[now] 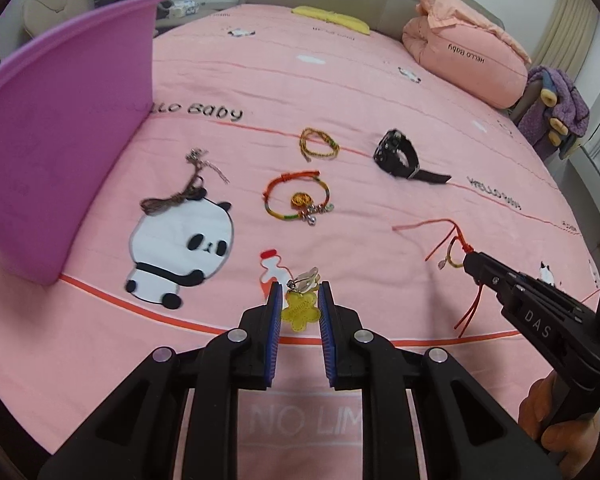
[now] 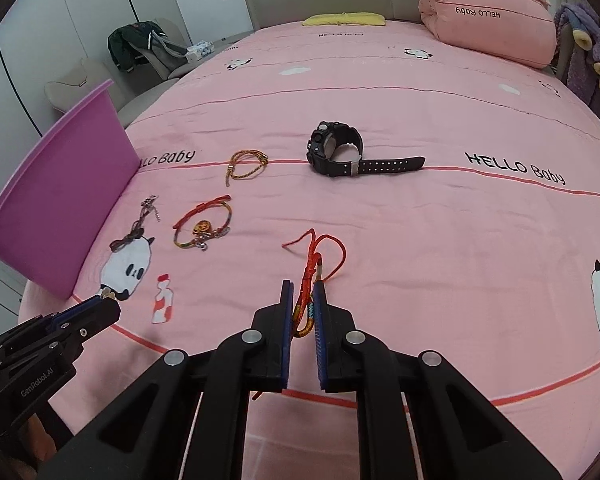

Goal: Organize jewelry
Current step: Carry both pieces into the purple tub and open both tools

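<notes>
A purple tub stands on the pink bed sheet at the left. Only its outside wall shows, so I cannot tell what is in it.

The left gripper has closed its blue pads on a yellow flower charm with a silver clip on top. The charm sits upright between the pads, clip end pointing away from the camera.

The right gripper is pinched shut on a red string bracelet. The bracelet runs long-ways along the fingers, and its loose red ends curl out past the tips and touch the sheet.

Four more things lie on the sheet, apart from each other: a brown cord necklace near the tub, a red and rainbow bracelet with a gold charm, a yellow braided bracelet, and a black watch on its side with its strap stretched out to the right.

The sheet to the right of the watch is bare and wide. The bed's near edge is below the grippers.
</notes>
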`<move>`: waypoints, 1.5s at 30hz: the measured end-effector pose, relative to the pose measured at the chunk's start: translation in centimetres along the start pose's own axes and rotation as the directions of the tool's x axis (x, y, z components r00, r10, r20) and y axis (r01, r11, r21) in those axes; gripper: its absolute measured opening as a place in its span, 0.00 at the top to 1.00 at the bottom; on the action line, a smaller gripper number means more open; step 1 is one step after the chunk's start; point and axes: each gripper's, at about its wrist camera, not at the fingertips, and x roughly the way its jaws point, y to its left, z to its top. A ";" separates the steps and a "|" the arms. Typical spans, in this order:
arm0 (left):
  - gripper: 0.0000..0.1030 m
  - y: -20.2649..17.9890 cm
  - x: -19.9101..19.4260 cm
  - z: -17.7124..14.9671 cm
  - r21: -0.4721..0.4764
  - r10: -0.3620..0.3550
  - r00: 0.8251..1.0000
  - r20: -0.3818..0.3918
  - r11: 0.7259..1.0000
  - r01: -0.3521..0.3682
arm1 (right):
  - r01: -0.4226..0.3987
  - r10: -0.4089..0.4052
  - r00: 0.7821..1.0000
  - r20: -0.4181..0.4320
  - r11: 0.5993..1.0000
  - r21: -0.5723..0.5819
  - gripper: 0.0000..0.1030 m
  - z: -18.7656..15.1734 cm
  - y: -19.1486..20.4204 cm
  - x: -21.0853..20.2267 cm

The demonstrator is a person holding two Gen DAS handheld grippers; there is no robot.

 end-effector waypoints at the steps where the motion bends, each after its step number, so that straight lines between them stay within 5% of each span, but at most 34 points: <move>1: 0.83 0.3 -0.7 0.1 0.000 0.000 1.000 0.007 1.000 0.000 | -0.008 0.008 1.000 0.008 1.000 0.001 0.90 -0.1 0.5 -0.6; 14: 0.83 4.8 -9.3 1.3 0.061 0.013 0.992 0.123 0.998 -0.021 | -0.096 0.105 0.989 0.107 0.992 -0.084 0.90 0.9 8.2 -7.6; 27: 0.82 11.1 -15.7 7.5 0.070 0.029 0.968 0.250 0.996 -0.048 | -0.221 0.255 0.950 0.177 0.956 -0.191 0.90 6.3 18.4 -11.3; 40: 0.82 22.4 -16.0 11.4 -0.025 0.165 0.953 0.255 0.986 -0.164 | -0.355 0.399 0.912 0.091 0.881 -0.312 0.90 10.6 31.6 -7.9; 45: 0.82 25.8 -14.6 12.1 -0.061 0.187 0.961 0.206 0.982 -0.178 | -0.380 0.410 0.912 0.021 0.862 -0.334 0.90 11.0 35.5 -5.1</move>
